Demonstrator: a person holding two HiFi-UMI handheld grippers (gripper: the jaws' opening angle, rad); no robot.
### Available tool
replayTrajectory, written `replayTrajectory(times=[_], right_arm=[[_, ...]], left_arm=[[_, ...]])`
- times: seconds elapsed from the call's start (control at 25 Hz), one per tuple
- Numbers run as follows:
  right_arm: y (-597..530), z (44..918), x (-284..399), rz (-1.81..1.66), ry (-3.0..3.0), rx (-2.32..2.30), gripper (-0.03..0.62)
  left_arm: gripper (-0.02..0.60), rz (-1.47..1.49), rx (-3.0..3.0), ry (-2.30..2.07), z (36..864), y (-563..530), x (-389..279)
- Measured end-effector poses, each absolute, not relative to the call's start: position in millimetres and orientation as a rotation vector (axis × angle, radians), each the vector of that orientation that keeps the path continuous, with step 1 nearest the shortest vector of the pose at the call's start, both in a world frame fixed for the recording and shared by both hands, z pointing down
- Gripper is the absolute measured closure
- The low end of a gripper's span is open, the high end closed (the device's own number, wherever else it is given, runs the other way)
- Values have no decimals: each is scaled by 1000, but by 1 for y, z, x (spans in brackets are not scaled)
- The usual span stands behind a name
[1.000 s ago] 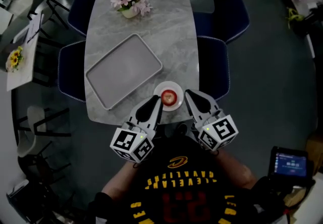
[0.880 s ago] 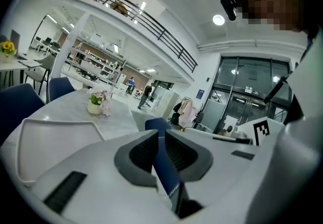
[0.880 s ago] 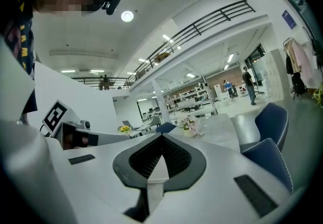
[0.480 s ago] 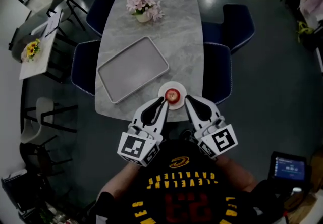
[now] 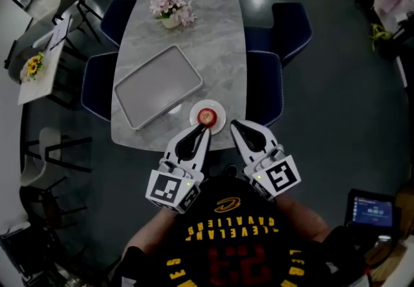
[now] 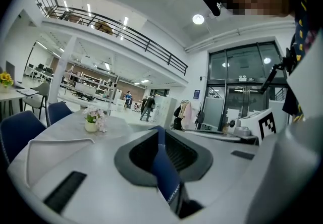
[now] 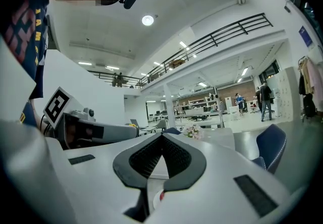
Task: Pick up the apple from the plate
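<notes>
A red apple [image 5: 206, 116] sits on a small white plate [image 5: 216, 108] near the front edge of the grey marble table [image 5: 213, 40]. My left gripper [image 5: 202, 130] hovers just in front of the plate, its tip close to the rim, shut and empty. My right gripper [image 5: 235, 125] hangs to the plate's right, off the table edge, shut too. In the left gripper view the gripper [image 6: 159, 129] has its jaws meeting at the tips. Below the closed jaws of the gripper [image 7: 162, 135] in the right gripper view, a sliver of the apple [image 7: 161, 196] and plate [image 7: 153, 199] shows.
A large grey tray [image 5: 157, 86] lies left of the plate. A pot of pink flowers [image 5: 171, 8] stands at the table's far end. Dark blue chairs [image 5: 266, 88] flank both long sides. A second table with yellow flowers [image 5: 31, 67] is at the far left.
The head view has shifted a little. Both grippers stay shut and close to the plate's front; the apple has not moved.
</notes>
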State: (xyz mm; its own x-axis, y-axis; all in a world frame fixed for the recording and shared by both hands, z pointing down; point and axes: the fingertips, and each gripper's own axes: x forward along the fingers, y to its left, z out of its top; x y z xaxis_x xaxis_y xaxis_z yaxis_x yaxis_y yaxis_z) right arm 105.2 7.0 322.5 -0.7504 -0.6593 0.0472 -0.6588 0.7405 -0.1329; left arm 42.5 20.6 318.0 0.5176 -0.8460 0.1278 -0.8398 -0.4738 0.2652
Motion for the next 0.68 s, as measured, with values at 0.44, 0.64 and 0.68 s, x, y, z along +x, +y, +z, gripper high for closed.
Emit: replayTrajectory(times=[0.44,0.64,0.68], right_arm=[[11,314,126,-127,2921,-1165,589],[-5,331,93,-126,2964,-1048,589],[-8,333,84,-133,2971,-1013,589]], left_arm=[[538,-44,2540,-1384,300,24,66],[538,-10,2504,-1529,308,12,32],[538,-2,2494,-1573,308,10,23]])
